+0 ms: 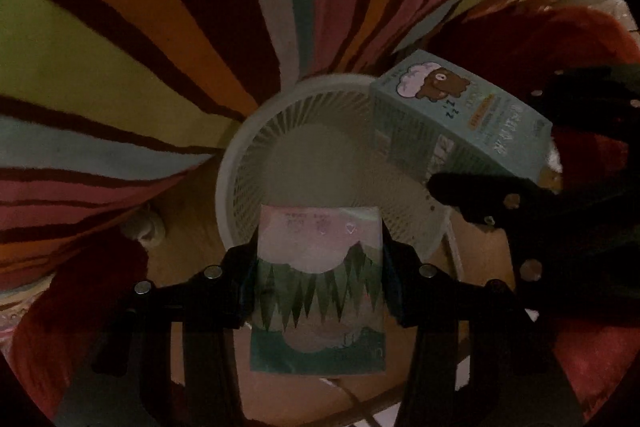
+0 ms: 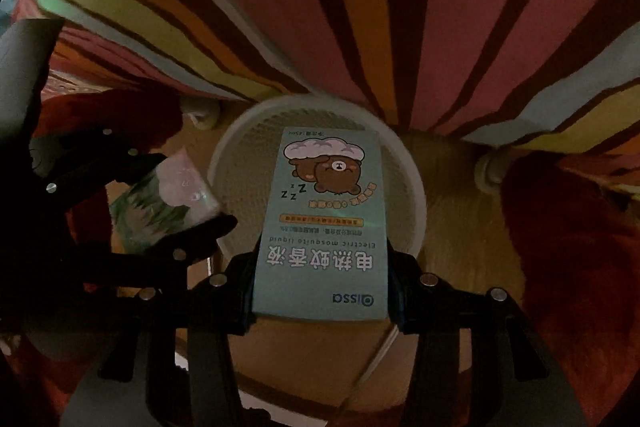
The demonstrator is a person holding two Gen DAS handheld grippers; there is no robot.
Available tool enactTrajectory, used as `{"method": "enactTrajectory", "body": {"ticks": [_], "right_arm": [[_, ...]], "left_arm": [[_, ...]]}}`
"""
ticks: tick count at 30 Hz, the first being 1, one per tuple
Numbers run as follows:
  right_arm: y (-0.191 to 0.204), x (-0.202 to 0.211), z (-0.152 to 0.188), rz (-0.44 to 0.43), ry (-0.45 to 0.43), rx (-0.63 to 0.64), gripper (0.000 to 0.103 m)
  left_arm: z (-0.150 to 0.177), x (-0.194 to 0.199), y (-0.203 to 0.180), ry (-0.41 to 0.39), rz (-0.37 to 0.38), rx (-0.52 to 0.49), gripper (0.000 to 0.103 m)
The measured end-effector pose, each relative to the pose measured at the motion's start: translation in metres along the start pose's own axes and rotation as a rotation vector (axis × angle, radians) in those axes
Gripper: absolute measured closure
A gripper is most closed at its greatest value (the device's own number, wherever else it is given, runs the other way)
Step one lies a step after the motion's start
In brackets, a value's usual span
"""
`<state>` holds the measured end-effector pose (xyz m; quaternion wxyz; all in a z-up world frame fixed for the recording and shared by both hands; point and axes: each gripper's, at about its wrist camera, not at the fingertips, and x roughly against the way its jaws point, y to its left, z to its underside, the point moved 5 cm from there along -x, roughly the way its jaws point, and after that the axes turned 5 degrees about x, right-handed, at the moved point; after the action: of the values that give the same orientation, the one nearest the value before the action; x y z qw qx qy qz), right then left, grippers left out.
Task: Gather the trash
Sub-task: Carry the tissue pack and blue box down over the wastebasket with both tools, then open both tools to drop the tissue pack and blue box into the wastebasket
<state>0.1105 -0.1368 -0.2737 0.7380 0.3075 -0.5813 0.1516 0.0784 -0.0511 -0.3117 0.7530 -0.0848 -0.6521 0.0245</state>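
Note:
My left gripper (image 1: 320,283) is shut on a pink and green box (image 1: 318,267) with a jagged tree pattern, held over a white slotted waste basket (image 1: 248,163). My right gripper (image 2: 322,287) is shut on a light blue mosquito-liquid box (image 2: 324,227) with a sleeping brown bear printed on it, also held over the basket (image 2: 240,163). In the left wrist view the blue box (image 1: 452,119) and the right gripper (image 1: 500,203) are at the right. In the right wrist view the pink and green box (image 2: 168,199) and the left gripper (image 2: 120,195) are at the left.
A striped multicolour cloth (image 1: 120,67) hangs behind the basket and fills the upper part of both views (image 2: 360,7). Red fabric (image 2: 580,267) lies at both sides. The floor (image 2: 460,227) under the basket is tan. A white cable (image 2: 380,351) runs across it.

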Motion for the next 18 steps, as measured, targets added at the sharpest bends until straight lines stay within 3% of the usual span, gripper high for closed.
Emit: {"method": "enactTrajectory", "body": {"ticks": [8, 18], "right_arm": [[-0.014, -0.028, -0.004, -0.06, 0.096, -0.057, 0.056], [-0.018, -0.053, -0.01, -0.055, 0.174, -0.101, 0.055]], "left_arm": [[-0.013, -0.033, 0.007, 0.096, -0.014, 0.029, 0.053], [-0.015, -0.054, 0.015, 0.153, 0.02, 0.076, 0.052]]}}
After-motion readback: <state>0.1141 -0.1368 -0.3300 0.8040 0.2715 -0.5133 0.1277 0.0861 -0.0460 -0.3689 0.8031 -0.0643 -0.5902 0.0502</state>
